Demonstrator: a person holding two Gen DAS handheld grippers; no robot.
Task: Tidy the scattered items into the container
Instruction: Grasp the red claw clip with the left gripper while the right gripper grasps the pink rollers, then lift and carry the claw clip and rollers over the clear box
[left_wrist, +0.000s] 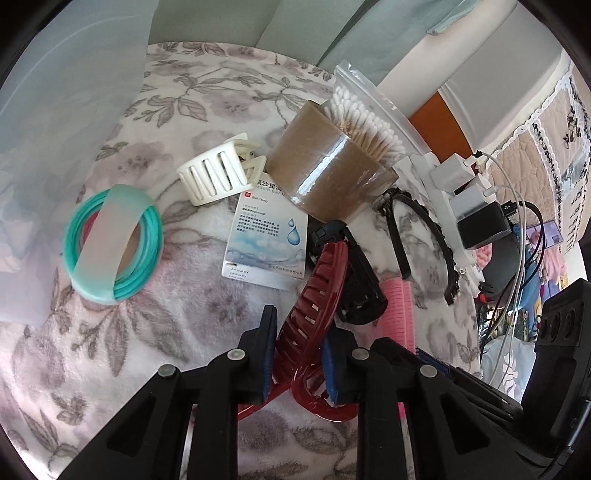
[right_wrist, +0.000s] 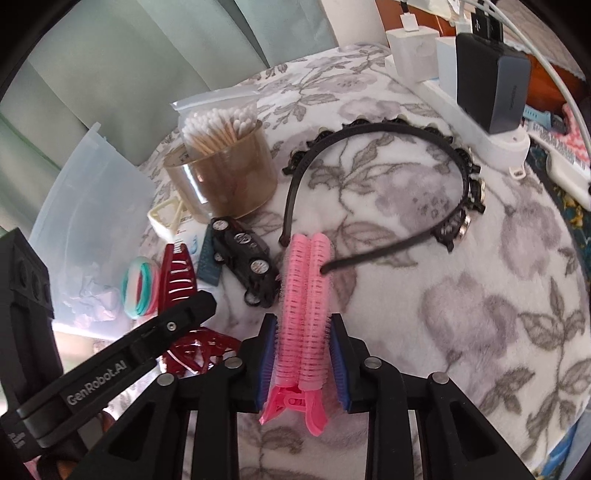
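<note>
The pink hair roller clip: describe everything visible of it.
The pink hair roller clip is two bristly plastic rollers side by side, joined by a smooth pink clip tail nearest the camera. It lies on the floral blanket, the right gripper shut on its sides. The black headband tip rests on its far end.

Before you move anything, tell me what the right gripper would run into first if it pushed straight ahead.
The right gripper is shut on the pink hair roller clip. Straight ahead, the clip's far end already touches one tip of the black headband, so that would likely be met first; depth is uncertain.
</note>
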